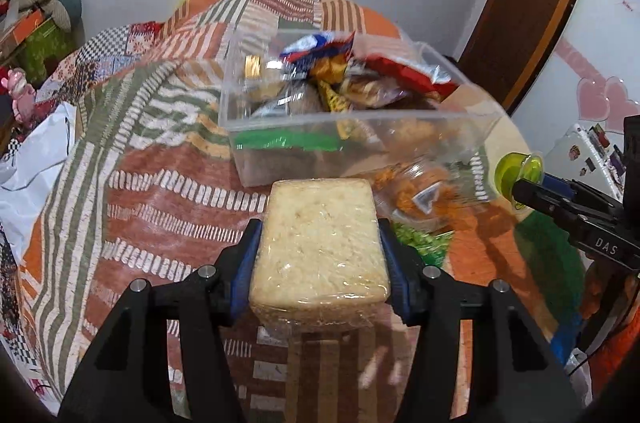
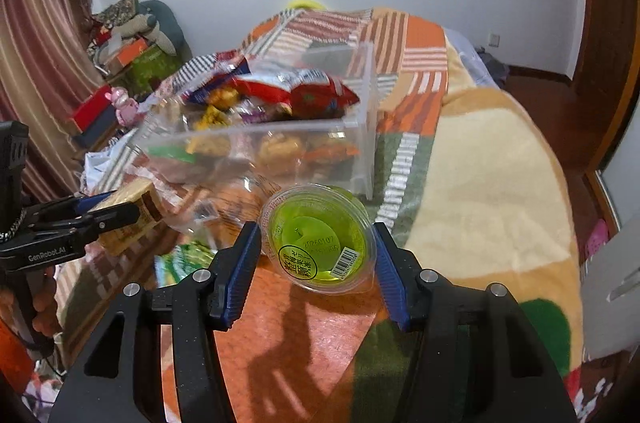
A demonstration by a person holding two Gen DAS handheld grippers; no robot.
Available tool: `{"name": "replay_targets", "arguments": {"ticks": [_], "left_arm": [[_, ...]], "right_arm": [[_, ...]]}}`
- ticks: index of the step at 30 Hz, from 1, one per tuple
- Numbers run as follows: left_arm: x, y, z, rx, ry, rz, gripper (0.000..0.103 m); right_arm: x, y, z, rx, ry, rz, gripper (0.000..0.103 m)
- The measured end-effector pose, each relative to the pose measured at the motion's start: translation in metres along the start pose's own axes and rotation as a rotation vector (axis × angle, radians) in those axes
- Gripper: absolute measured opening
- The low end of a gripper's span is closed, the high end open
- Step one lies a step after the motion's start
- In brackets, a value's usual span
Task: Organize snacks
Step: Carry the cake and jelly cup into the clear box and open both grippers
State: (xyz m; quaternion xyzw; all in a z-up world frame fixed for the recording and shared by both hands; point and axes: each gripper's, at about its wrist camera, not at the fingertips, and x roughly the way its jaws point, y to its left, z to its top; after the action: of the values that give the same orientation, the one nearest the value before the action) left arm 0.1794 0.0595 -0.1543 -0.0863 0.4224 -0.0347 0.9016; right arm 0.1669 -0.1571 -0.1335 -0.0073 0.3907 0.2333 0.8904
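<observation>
A: What does the left gripper (image 1: 318,247) have?

B: A pale rice-cake block (image 1: 320,243) wrapped in clear film. The blue pads (image 1: 250,255) press on its two long sides, so it is pinched and lifted clear of the quilt (image 1: 160,191).

A: Where is it relative to the clear bin (image 1: 352,139)?

B: On the near side of the bin, towards its left end, outside it and apart from its wall.

A: And the right gripper (image 2: 316,255)?

B: It pinches a green jelly cup (image 2: 320,239), lid facing the camera, with a barcode and a round printed label. The pads touch the rim on both sides. The cup sits near the bin's front right corner, also outside it.

A: What is in the bin?

B: Mixed snack bags (image 2: 296,91), red, blue and yellow, piled above the rim at the back. A clear packet of orange snacks (image 1: 416,191) lies on the quilt just in front of the bin, between the two grippers.
</observation>
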Motion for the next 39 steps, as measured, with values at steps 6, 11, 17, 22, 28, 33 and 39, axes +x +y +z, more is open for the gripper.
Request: {"name": "replay_targets", "arguments": {"ticks": [6,11,17,22,28,33,39], "left_arm": [[-0.024,-0.008,0.016,0.012,-0.074,-0.016,0.055],[-0.038,-0.016,0.037,0.035,-0.145,-0.01,0.055],[-0.039,-0.023,0.06,0.052,-0.199,-0.006,0.055],[-0.019,-0.024,0.074,0.05,-0.178,-0.019,0.055],[0.012,-0.021,0.085,0.037,-0.14,-0.006,0.055],[0.033,-0.018,0.09,0.032,-0.108,-0.006,0.055],[0.045,-0.024,0.091,0.055,-0.104,0.013,0.055]], "right_arm": [[-0.012,0.005,0.015,0.0,-0.057,0.014,0.052],[-0.015,0.01,0.029,-0.008,-0.104,0.019,0.052],[-0.011,0.01,0.046,0.009,-0.148,0.029,0.052],[0.0,0.004,0.057,0.052,-0.151,0.047,0.052],[0.021,0.0,0.064,0.072,-0.114,0.033,0.052],[0.034,-0.001,0.066,0.074,-0.09,0.018,0.052],[0.045,-0.003,0.072,0.076,-0.076,0.002,0.052]]}}
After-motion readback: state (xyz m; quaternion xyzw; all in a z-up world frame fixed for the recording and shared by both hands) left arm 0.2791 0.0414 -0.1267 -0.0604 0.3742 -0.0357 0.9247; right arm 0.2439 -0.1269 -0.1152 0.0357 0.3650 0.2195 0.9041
